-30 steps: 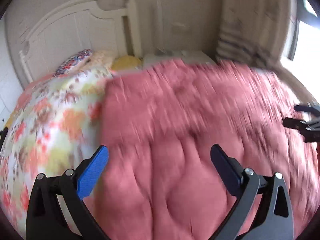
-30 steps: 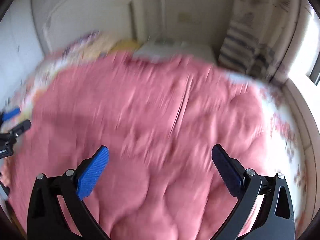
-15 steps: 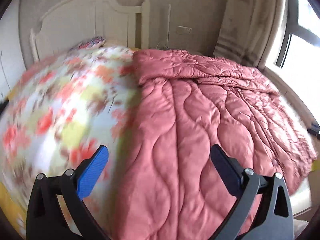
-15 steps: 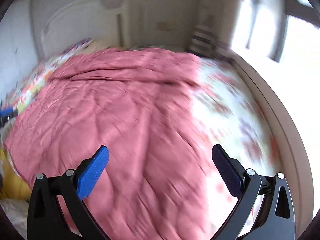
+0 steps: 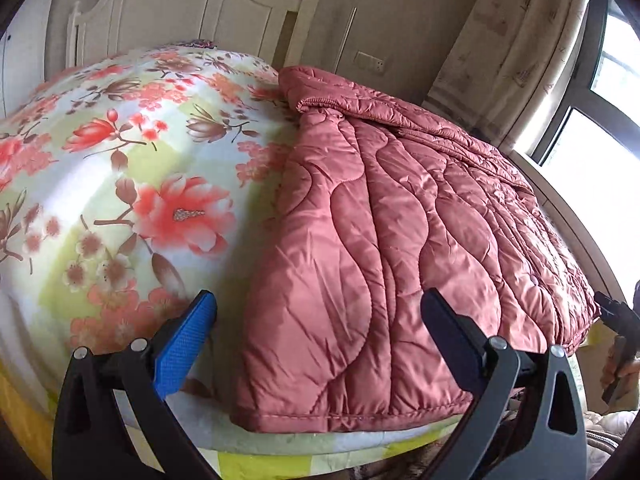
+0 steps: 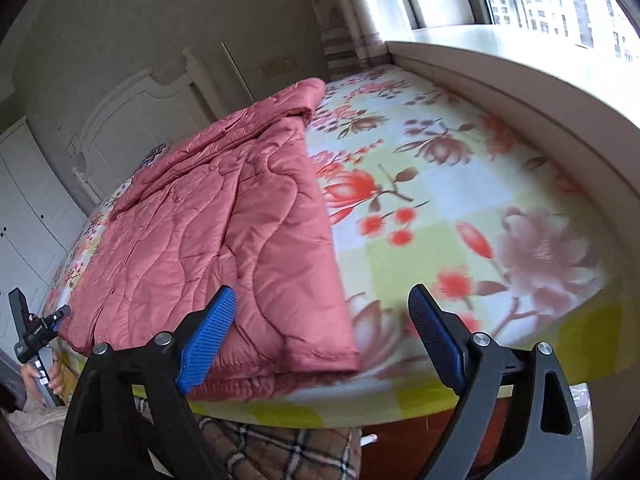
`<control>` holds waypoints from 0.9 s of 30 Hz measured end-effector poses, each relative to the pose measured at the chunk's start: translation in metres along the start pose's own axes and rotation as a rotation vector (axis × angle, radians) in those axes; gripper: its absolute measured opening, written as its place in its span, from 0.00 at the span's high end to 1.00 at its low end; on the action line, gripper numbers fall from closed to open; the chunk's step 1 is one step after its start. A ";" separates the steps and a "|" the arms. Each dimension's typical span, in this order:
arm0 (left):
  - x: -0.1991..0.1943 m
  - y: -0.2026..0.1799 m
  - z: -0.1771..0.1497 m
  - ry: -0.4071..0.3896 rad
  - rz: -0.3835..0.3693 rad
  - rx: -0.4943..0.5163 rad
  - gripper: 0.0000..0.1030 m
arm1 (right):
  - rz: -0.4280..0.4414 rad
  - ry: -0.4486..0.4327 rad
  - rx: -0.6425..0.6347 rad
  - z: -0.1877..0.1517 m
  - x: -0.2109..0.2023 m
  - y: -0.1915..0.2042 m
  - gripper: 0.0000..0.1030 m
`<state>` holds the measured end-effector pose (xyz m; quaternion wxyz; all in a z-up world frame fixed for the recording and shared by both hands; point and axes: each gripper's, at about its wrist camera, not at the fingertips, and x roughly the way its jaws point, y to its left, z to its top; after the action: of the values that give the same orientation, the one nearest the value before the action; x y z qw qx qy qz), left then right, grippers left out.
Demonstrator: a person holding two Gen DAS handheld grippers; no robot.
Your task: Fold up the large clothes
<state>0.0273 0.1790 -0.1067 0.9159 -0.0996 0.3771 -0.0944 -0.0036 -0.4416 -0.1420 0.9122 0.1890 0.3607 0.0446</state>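
Pink quilted coat [image 5: 400,240] lies spread flat along the floral bed [image 5: 120,184], hem at the near edge. Left gripper [image 5: 320,336] and right gripper [image 6: 320,324] both gape wide, holding nothing. Looks like folds are barely begun; most remains.

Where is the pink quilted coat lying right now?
The pink quilted coat lies spread on the floral bedsheet, its hem at the bed's near edge, right of centre in the left wrist view, left in the right.
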 end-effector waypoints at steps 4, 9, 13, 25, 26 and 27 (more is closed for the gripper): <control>-0.002 -0.006 0.022 -0.030 0.010 0.028 0.02 | -0.041 -0.024 -0.027 0.020 0.004 0.009 0.17; -0.004 -0.024 0.069 -0.095 0.016 0.057 0.02 | -0.064 -0.047 -0.058 0.062 0.018 0.022 0.16; 0.021 -0.041 0.087 -0.055 0.045 0.062 0.02 | -0.157 0.005 -0.145 0.092 0.049 0.043 0.14; 0.114 -0.082 0.090 0.125 0.164 0.164 0.02 | -0.196 0.187 -0.475 0.087 0.160 0.131 0.09; 0.112 -0.080 0.090 0.116 0.158 0.150 0.02 | -0.189 0.182 -0.465 0.088 0.160 0.129 0.09; 0.111 -0.078 0.090 0.108 0.158 0.141 0.02 | -0.182 0.181 -0.451 0.089 0.159 0.127 0.09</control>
<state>0.1606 0.0865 -0.0990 0.9036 0.0003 0.4251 -0.0534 0.1811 -0.3178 -0.1368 0.8956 -0.0572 0.4374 0.0582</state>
